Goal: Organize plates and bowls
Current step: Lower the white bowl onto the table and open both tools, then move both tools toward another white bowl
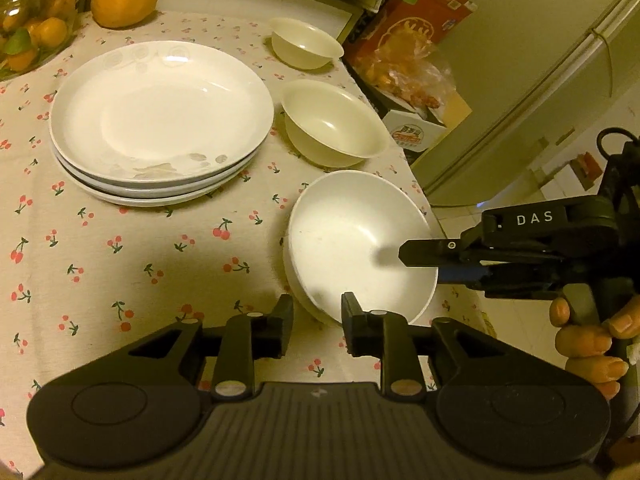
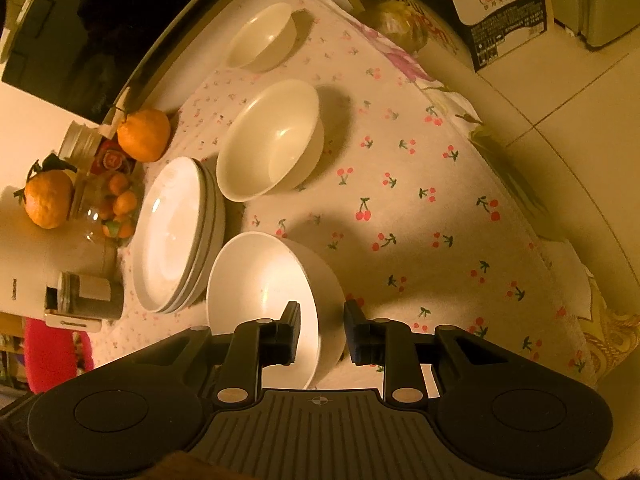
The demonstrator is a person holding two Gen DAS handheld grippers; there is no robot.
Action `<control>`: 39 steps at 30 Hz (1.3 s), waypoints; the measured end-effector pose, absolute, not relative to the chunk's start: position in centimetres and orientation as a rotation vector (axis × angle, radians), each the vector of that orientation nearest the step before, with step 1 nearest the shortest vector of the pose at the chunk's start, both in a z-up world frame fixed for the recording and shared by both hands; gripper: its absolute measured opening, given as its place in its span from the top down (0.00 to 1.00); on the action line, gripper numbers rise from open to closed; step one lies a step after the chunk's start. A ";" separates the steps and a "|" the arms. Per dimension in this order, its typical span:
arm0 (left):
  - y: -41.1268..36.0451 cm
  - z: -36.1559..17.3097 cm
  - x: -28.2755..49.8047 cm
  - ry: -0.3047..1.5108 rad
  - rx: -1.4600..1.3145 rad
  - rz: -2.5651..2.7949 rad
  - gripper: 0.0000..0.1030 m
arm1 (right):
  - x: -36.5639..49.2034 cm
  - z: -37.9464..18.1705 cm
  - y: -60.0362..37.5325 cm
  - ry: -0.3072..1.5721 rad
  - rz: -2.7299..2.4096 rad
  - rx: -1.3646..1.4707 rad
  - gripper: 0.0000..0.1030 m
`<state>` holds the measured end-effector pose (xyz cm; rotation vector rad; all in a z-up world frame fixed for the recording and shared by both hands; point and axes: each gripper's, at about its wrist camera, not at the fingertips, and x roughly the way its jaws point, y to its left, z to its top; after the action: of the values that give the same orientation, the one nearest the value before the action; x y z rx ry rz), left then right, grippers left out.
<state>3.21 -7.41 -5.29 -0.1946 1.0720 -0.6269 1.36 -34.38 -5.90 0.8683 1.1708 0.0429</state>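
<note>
Cherry-print tablecloth [image 1: 120, 280]: large white bowl [image 1: 352, 236] at near edge, its rim between the parted fingers of right gripper [image 2: 321, 334]; left gripper [image 1: 316, 326] open, straddling the bowl's near rim.

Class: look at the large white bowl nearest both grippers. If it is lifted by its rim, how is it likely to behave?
The large white bowl looks rigid and glossy, so its rim may slip between the pads. The right hand-held gripper straddles only one side of the rim, so the bowl will probably tilt. It looks ceramic, likely fragile if dropped.
</note>
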 end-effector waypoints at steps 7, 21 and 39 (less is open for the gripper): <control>-7.3 -5.1 3.5 1.085 -0.206 -0.627 0.67 | 1.3 -5.6 -34.4 1.164 0.045 0.887 0.53; -8.0 -3.9 3.2 1.064 -0.081 -0.639 0.23 | 1.8 -5.0 -34.7 1.130 0.059 0.936 0.32; -10.1 -0.1 7.9 0.865 0.081 -0.601 0.10 | 3.6 -5.4 -37.0 1.029 -0.047 1.135 0.26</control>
<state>7.93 -10.07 -0.09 0.0811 0.8651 -0.6005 3.60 -37.04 -5.41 1.1348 1.0287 -0.0474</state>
